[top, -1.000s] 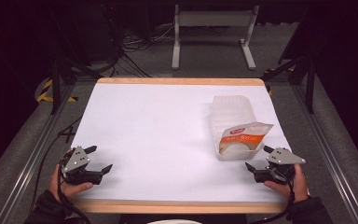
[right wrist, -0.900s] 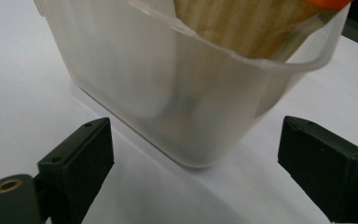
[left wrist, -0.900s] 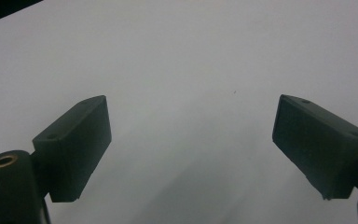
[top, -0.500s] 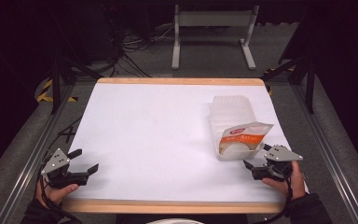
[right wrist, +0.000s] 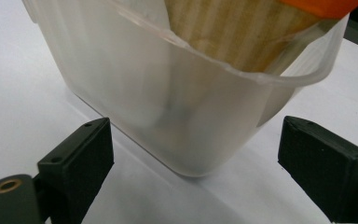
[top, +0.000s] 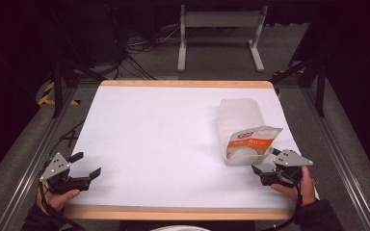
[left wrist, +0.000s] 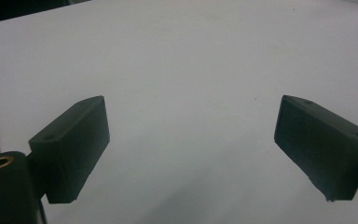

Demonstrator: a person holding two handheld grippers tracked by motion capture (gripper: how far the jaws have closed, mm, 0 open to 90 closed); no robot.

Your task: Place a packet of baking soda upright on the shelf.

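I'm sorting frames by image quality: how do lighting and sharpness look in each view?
High view: the white table is brightly and evenly lit, the surroundings dark, the picture a little soft. Left gripper view: dim and greyish, with a soft shadow low on the table. Right gripper view: the plastic container sits very close and looks hazy, with a shadow under its base; the packet inside is blurred.

The table (top: 173, 125) has a smooth, matt white top with a wooden edge. The tub (top: 238, 122) is cloudy, see-through plastic with a smooth rim. The bag (top: 250, 142) inside looks shiny. The gripper blocks look like matt black plastic.
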